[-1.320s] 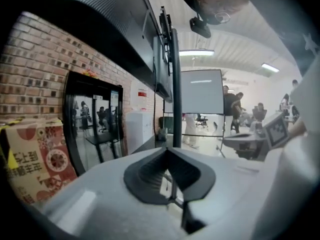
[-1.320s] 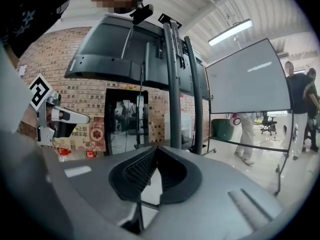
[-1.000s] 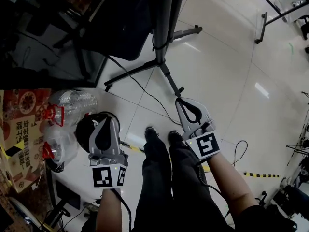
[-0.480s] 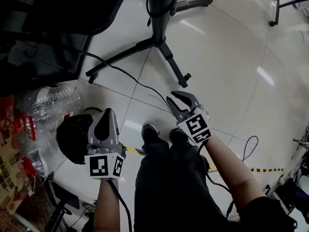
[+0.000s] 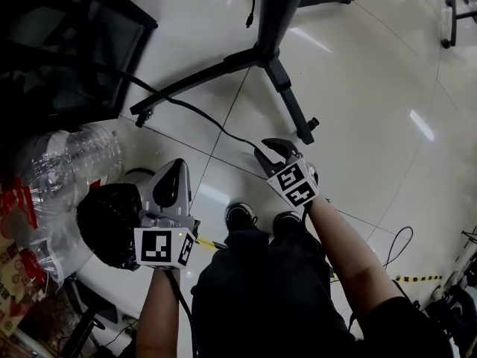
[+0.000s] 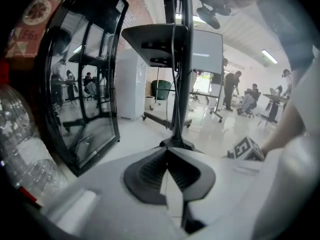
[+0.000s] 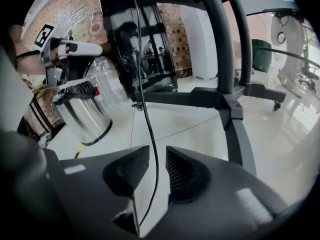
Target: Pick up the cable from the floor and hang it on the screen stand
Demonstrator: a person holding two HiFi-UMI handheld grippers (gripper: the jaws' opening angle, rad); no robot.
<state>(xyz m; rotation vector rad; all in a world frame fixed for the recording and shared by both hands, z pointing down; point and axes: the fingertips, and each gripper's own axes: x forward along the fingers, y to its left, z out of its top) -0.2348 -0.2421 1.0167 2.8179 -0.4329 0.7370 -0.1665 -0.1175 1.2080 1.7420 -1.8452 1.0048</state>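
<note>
Since the earlier frames the right gripper (image 5: 270, 154) has been brought down onto the black cable (image 5: 195, 114), which lies across the tiled floor (image 5: 358, 88) near a leg of the screen stand (image 5: 270, 21). Its fingers are held apart, with the cable (image 7: 150, 134) passing through the gap unclamped. The left gripper (image 5: 176, 168) is kept beside the bin (image 5: 108, 226), its fingers closed together on nothing.
</note>
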